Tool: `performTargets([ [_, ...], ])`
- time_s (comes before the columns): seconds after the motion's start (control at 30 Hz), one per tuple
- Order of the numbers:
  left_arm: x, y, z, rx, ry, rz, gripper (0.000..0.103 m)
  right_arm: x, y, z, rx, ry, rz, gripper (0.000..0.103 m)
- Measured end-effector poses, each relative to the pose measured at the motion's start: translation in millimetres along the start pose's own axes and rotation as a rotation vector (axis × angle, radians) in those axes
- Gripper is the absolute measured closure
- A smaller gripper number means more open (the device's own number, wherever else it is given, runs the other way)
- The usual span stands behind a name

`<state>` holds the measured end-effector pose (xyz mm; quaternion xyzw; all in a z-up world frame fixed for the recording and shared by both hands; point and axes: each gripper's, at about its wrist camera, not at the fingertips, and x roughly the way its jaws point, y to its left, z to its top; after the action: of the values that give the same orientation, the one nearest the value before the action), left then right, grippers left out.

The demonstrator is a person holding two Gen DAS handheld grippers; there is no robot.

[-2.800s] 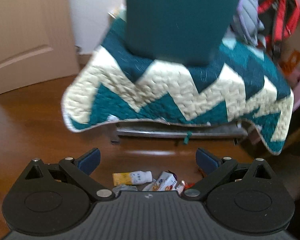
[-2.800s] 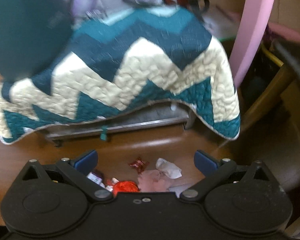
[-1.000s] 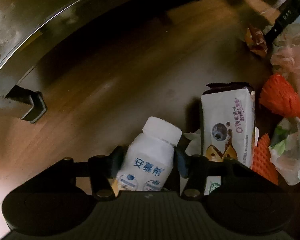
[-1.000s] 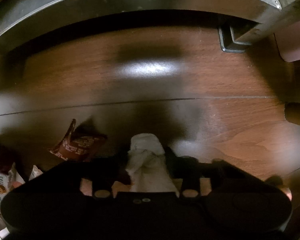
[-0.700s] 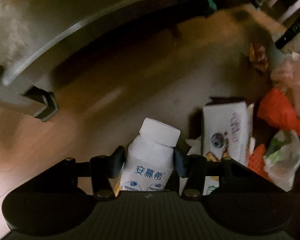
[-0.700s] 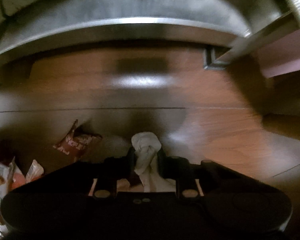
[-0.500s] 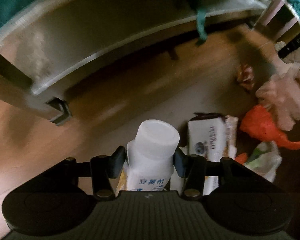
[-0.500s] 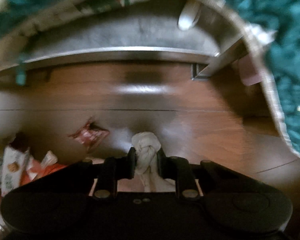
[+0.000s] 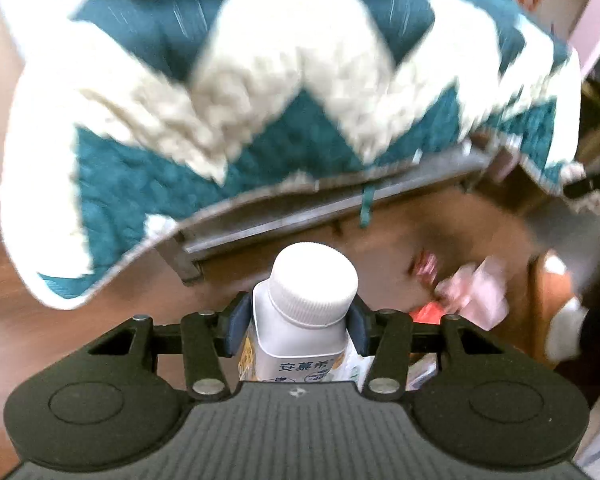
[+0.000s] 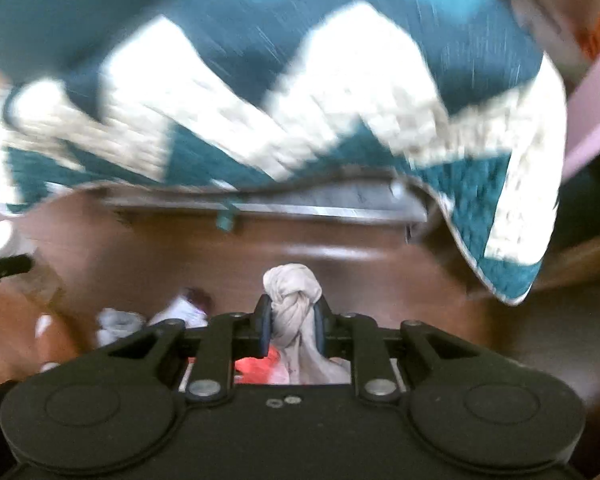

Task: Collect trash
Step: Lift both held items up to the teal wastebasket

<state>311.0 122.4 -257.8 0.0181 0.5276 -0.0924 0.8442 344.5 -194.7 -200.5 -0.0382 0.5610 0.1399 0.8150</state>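
My left gripper (image 9: 298, 322) is shut on a small white yogurt bottle (image 9: 304, 312) with a white screw cap, held above the wooden floor. My right gripper (image 10: 291, 322) is shut on a crumpled white tissue (image 10: 294, 304), also lifted off the floor. Below the left gripper lie a red wrapper (image 9: 424, 264), a pink plastic bag (image 9: 476, 296) and an orange piece (image 9: 428, 312). In the right wrist view, white scraps (image 10: 120, 322) and an orange piece (image 10: 256, 364) lie on the floor under the gripper. Both views are blurred by motion.
A teal and cream zigzag quilt (image 9: 260, 92) hangs over a metal bed frame (image 9: 300, 216) straight ahead; it also fills the right wrist view (image 10: 284, 92). A pink panel (image 10: 588, 120) stands at the right. The floor (image 10: 360, 280) is brown wood.
Both grippers have risen from the floor with the bottle and the tissue held. The views have swung up from under the bed frame to the quilt.
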Motion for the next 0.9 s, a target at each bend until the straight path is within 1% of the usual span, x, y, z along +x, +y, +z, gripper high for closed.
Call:
performTargets([
  [0.1,-48.8,-9.2,8.6,-0.048,-0.071,-0.001,0.054,-49.1,20.7,-1.1,-0.046,-0.103,0.02,0.084],
  [0.2,-94.6,-20.8,15.8,-0.073,-0.141,0.006,0.054,-101.1,37.8,3.9,-0.081,-0.192,0.041,0.084],
  [0.37,-158.2,-35.2,32.9,-0.106,-0.232,0.019,0.054,-164.6,60.2,15.0,-0.136,-0.318,0.096,0.084],
  [0.5,-205.6,-48.2,49.8,-0.093,-0.314,0.021,0.054,-210.7,80.1,29.7,-0.18,-0.415,0.125,0.084],
  [0.67,-266.0,-56.9,80.7,-0.087,-0.431,0.005,0.054,-259.3,103.5,58.5,-0.225,-0.542,0.139,0.084],
  [0.83,-323.7,-59.5,126.4,-0.093,-0.566,0.007,0.054,-301.3,125.6,99.2,-0.235,-0.66,0.162,0.084],
  [0.9,-344.8,-60.8,147.9,-0.097,-0.617,0.012,0.054,-313.8,135.7,116.5,-0.254,-0.699,0.157,0.084],
])
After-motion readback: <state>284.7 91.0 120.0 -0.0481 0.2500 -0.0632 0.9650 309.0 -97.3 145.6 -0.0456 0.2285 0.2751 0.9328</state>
